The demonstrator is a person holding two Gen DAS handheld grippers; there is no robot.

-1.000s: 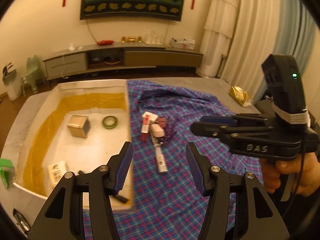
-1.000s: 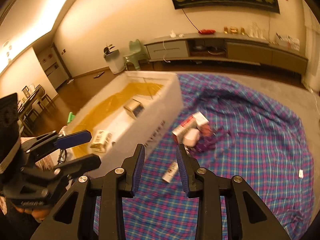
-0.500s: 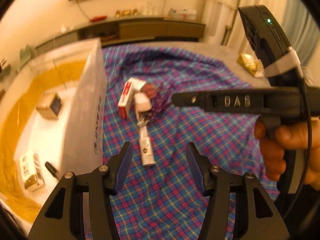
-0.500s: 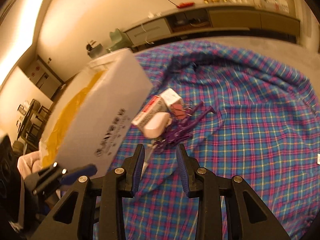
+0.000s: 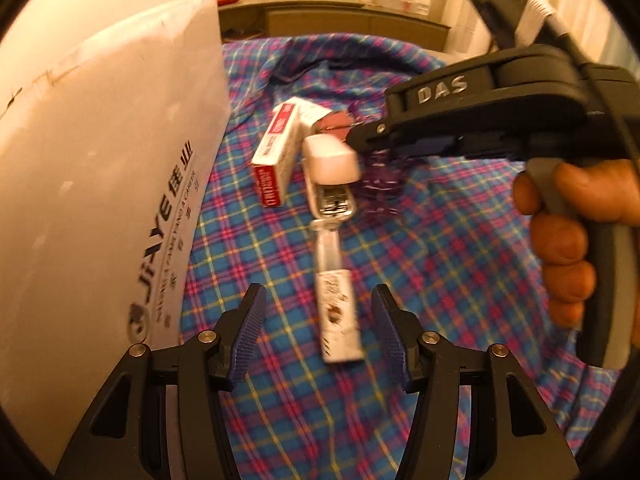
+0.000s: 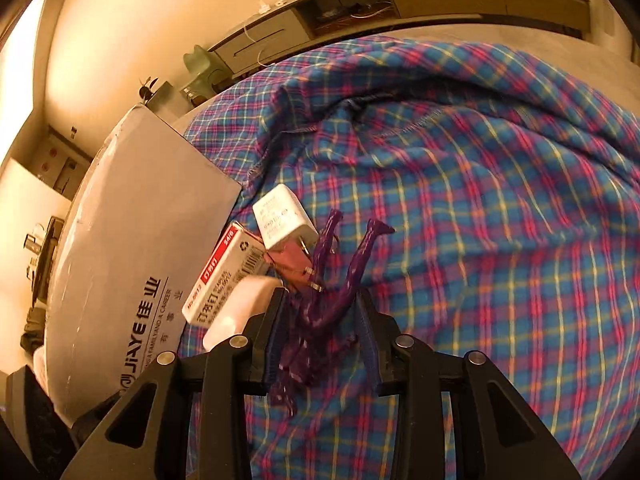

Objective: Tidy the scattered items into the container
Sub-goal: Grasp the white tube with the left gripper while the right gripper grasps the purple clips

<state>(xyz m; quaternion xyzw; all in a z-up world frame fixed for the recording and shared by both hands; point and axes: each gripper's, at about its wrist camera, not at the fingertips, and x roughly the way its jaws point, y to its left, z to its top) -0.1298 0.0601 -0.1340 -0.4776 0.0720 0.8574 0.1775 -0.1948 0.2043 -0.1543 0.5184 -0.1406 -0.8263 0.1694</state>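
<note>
right fingers [image 6: 366, 336] straddling purple clip [image 6: 332, 300], white box [image 6: 120, 264] interior hidden

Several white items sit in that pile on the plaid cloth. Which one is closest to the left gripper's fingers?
The long flat white tube: it lies lengthwise between the open left gripper fingers. The stapler, red-and-white box and charger lie farther off.

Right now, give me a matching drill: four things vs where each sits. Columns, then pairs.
1. purple clip
2. label strip
3. staple box
4. charger

a. between the open left fingers
b. against the white bin
c. between the right fingers
d. top of the pile, prongs toward the clip

Pairs: 1-c, 2-a, 3-b, 4-d
</note>
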